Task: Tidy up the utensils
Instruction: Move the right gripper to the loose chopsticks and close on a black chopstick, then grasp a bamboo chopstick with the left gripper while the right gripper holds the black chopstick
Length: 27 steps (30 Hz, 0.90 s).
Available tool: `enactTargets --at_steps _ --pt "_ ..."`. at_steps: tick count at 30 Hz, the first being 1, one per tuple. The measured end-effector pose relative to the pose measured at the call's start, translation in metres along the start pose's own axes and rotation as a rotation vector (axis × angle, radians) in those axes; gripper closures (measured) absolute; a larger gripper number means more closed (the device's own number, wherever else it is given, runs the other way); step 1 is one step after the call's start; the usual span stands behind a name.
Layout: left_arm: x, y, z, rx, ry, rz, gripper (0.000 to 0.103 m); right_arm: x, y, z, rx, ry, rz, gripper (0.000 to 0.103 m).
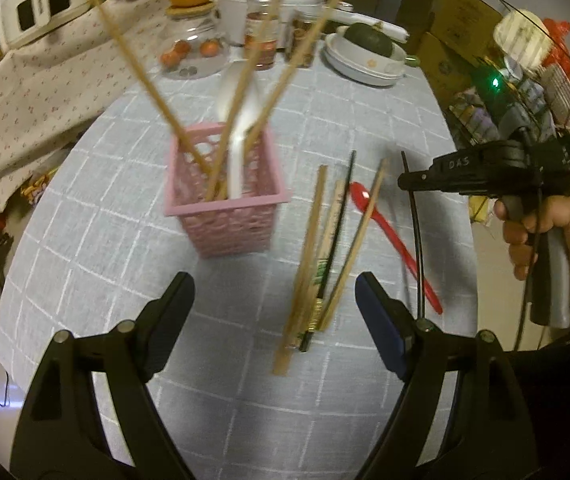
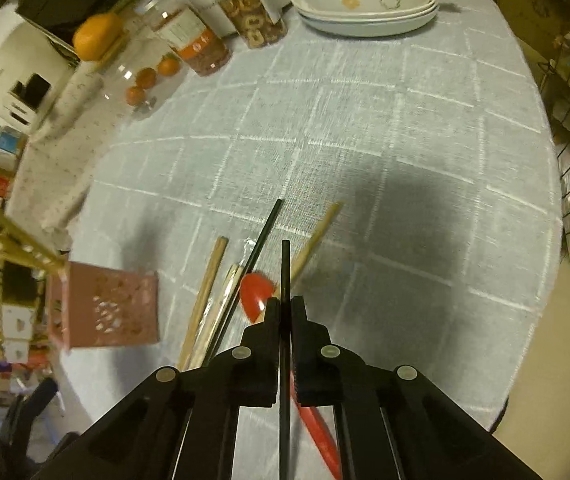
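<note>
Black chopstick (image 2: 284, 276): thin, clamped between right fingers (image 2: 271, 320). Red spoon (image 2: 256, 290): flat, beneath them. Wooden chopsticks (image 2: 205, 300): left. Pink basket (image 2: 105, 310): far left, upright.

Home dining table (image 1: 365, 120): checked cloth, food jars (image 2: 201, 44), stacked dishes (image 2: 365, 20).

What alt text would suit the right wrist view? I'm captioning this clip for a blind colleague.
The right gripper is shut on a black chopstick above a grey checked tablecloth. Beneath lie a red spoon, wooden chopsticks and another black chopstick; a pink basket stands left.
</note>
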<state>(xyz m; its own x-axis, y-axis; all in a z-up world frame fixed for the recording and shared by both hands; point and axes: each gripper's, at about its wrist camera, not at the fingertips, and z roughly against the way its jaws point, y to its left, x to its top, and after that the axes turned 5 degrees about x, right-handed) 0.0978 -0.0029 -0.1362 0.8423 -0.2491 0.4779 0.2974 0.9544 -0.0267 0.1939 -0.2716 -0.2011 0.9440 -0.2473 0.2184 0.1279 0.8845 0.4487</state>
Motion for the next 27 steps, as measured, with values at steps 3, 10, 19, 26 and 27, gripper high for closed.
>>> enactTargets --at_steps 3,10,19,26,27 --pt "0.0 -0.018 -0.002 -0.008 0.001 -0.046 0.022 -0.008 -0.013 0.016 0.019 0.0 -0.018 0.098" --pt "0.002 -0.071 -0.024 -0.057 0.031 -0.137 0.028 -0.019 -0.041 0.035 0.032 0.009 -0.051 0.098" --pt "0.039 -0.093 -0.08 -0.045 0.102 -0.095 0.048 -0.025 -0.067 0.049 0.036 0.018 -0.054 0.096" --pt "0.073 -0.109 -0.12 -0.092 0.078 -0.066 0.064 -0.023 -0.074 0.042 0.026 0.035 -0.069 0.096" --pt "0.076 -0.113 -0.123 -0.097 0.071 -0.074 0.065 -0.022 -0.073 0.042 0.026 0.037 -0.065 0.096"
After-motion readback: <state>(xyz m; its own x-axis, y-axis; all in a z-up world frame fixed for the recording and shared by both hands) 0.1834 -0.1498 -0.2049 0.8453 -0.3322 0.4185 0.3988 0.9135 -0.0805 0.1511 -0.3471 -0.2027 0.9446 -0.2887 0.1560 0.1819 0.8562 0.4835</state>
